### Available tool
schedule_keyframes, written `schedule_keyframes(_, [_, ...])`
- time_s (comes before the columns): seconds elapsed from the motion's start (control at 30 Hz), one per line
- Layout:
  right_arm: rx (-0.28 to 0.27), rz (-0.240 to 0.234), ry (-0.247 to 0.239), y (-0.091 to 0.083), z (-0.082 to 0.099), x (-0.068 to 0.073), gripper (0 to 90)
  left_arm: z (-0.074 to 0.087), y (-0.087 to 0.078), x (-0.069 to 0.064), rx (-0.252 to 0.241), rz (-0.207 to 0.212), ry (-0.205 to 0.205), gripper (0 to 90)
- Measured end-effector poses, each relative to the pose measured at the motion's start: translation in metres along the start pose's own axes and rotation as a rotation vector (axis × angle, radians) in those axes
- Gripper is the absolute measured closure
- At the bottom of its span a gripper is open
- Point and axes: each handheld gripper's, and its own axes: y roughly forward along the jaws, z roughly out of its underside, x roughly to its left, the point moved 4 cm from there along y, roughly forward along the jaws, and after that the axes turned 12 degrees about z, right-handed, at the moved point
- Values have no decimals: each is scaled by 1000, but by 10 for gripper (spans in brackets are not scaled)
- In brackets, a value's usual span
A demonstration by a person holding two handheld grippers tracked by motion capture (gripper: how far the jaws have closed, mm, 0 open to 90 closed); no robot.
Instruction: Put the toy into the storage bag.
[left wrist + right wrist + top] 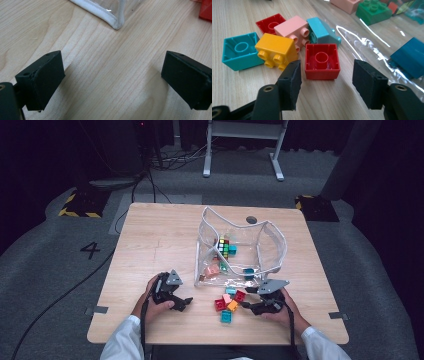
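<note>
At a wooden table [150, 250], the right gripper [325, 75] lines up on a red block [322, 61] lying hollow side up at the near edge of a loose cluster just in front of the clear pouch [240, 245], its jaws part open to either side of the block and not yet touching it. The left gripper [112, 75] rests wide open and empty, left of the pouch's corner. The pick-up appears under way; next, the jaws likely must advance, close on the block's sides, and lift it toward the pouch.

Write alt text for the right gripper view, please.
Open black tongs point at a red brick lying hollow side up on a wooden table. Behind it huddle yellow, pink, teal and another red brick, beside a clear bag.
</note>
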Motion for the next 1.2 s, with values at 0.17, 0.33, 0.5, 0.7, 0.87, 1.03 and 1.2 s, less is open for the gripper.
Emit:
schedule_keyframes(0.17, [15,8,-5,4,0,1,458,0,0,0,0,-1,-1,47])
schedule_keyframes(0.33, [28,19,6,6,-2,3,537,0,0,0,-1,1,0,47])
schedule_keyframes(0.5, [3,18,-6,5,-1,0,587,0,0,0,-1,0,1,47])
schedule_keyframes(0.7, [-16,14,-16,-5,3,-5,589,0,0,0,0,0,0,47])
schedule_keyframes(0.87, [-17,21,8,-21,9,-12,589,0,0,0,0,0,0,47])
schedule_keyframes(1.03, [-16,34,-13,-39,20,-25,590,0,0,0,0,0,0,47])
schedule_keyframes(1.2, [-14,85,39,-58,32,-47,590,0,0,0,0,0,0,47])
